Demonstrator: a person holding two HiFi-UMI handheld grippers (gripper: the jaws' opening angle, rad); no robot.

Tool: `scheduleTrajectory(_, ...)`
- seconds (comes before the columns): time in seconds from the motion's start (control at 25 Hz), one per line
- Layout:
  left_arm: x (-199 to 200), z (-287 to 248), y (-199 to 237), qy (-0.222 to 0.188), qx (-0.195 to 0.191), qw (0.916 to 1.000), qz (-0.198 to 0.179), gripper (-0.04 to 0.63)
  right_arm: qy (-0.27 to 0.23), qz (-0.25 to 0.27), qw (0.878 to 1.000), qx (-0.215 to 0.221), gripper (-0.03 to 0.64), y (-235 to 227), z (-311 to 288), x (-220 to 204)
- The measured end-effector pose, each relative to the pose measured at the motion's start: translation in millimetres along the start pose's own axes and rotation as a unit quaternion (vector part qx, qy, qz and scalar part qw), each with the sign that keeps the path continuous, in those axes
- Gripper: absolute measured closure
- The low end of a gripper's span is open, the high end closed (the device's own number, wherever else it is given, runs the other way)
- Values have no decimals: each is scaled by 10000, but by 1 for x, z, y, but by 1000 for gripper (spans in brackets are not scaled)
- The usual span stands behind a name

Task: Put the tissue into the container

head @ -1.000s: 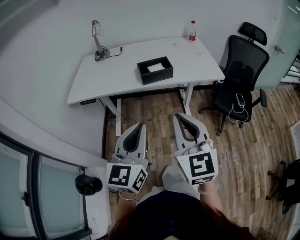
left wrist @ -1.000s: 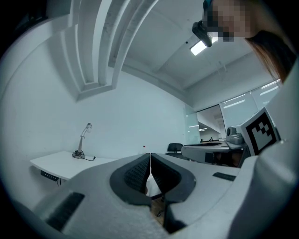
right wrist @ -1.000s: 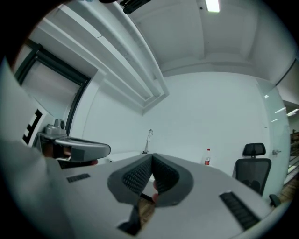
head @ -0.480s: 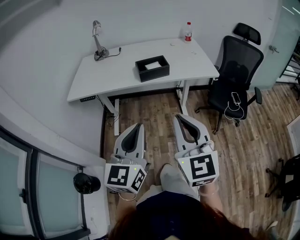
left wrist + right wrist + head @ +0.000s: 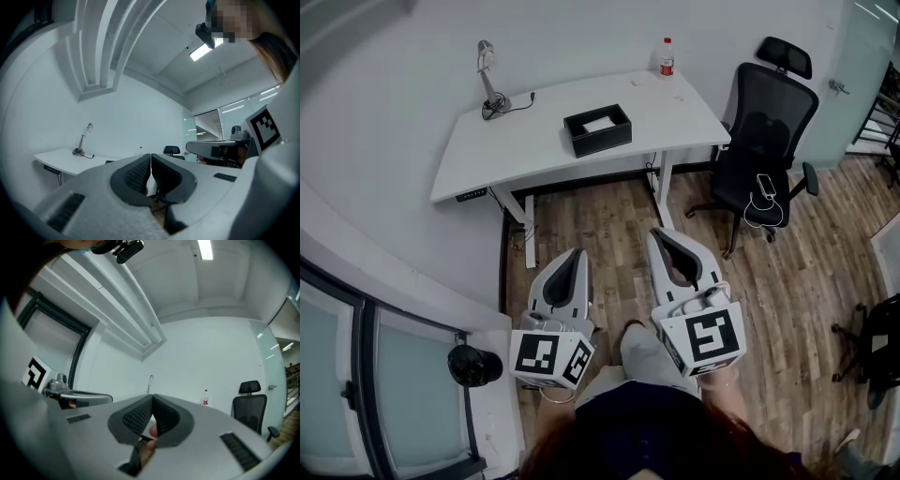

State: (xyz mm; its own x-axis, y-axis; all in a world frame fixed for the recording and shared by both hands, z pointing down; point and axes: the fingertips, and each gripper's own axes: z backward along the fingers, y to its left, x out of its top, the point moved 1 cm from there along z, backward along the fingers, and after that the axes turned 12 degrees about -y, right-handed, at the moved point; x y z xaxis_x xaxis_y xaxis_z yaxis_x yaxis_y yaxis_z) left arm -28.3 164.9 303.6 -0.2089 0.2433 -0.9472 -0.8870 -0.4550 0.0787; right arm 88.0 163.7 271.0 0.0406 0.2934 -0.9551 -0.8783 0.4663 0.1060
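A black open container [image 5: 598,130] stands on the white desk [image 5: 525,145], with a white tissue [image 5: 599,123] lying inside it. Both grippers hang over the wooden floor, well short of the desk. My left gripper [image 5: 576,251] points toward the desk with its jaws shut and nothing between them. My right gripper [image 5: 660,232] is beside it, also shut and empty. In the left gripper view the left gripper [image 5: 150,155] shows its ribbed pads pressed together. The right gripper view shows the right gripper [image 5: 153,398] the same way.
A desk lamp [image 5: 487,80] with its cable stands at the desk's back left, a bottle [image 5: 667,58] at its back right. A black office chair [image 5: 759,141] with a phone on its seat is right of the desk. Left of me are a white ledge and glass panels.
The desk, container and chair have drifted up and left in the head view. Both grippers keep their places and stay shut.
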Motion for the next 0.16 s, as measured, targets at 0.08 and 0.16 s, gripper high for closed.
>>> scheduleTrajectory(0.08,-1,4,-1,-3,-13,10000,63,571,-12,-25,10000,20,597,3,2,1)
scheduleTrajectory(0.16,-1,9,-1,-3,-15,9999,112,571,3,-11,10000,41,597,7,4,1)
